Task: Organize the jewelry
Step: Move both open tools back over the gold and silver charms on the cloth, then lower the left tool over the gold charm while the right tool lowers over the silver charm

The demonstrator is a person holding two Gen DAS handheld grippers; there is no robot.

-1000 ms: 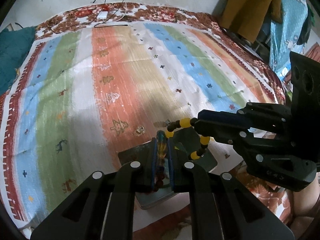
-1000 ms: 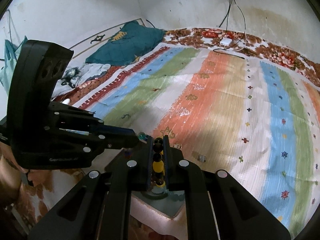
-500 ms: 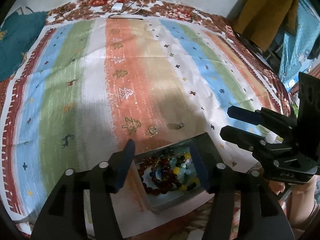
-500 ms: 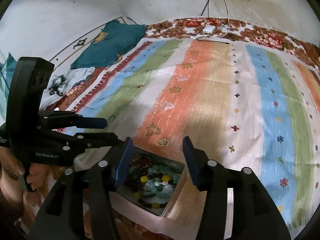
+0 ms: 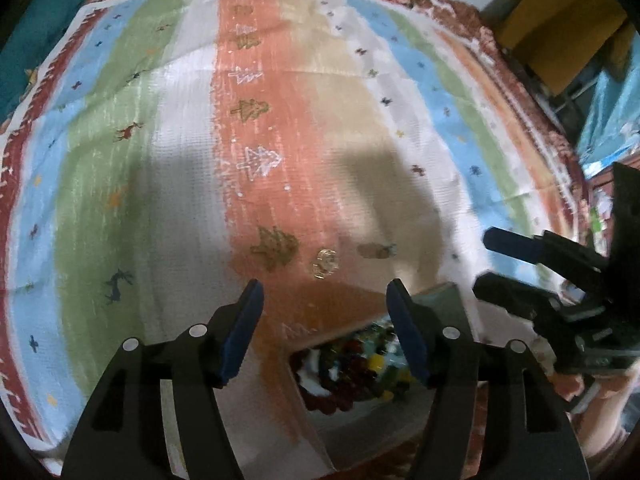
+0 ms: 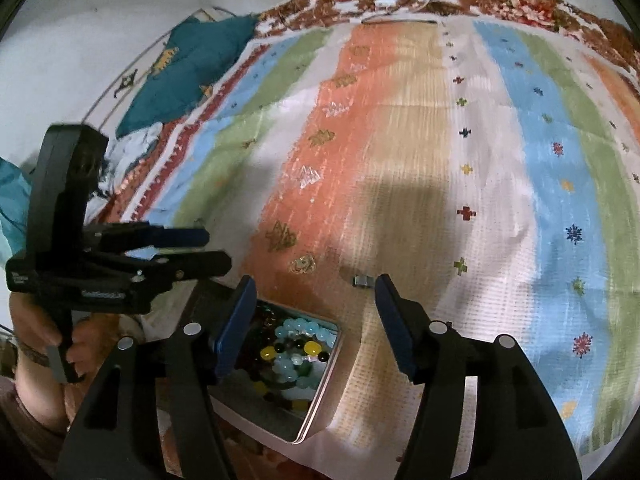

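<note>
A metal tin (image 6: 320,404) at the near edge of the striped rug holds several bead bracelets (image 6: 298,354) in blue, yellow, dark red and black; it also shows in the left wrist view (image 5: 352,372). A small gold ring (image 5: 325,263) lies on the orange stripe just beyond the tin, also seen in the right wrist view (image 6: 303,265). A small grey metal piece (image 6: 362,281) lies to its right, also in the left wrist view (image 5: 376,251). My left gripper (image 5: 324,308) is open and empty above the ring. My right gripper (image 6: 314,304) is open and empty over the tin's far edge.
The striped rug (image 5: 280,120) covers the whole floor ahead. A teal cushion (image 6: 192,68) and clothes lie at the far left. A white charger with cables (image 6: 390,0) lies at the rug's far edge. Yellow and blue cloth (image 5: 560,28) hangs at the right.
Both grippers were shut on a bead bracelet over the tin a second ago. They opened, the bracelet dropped into the tin, and both have since moved forward over the rug.
</note>
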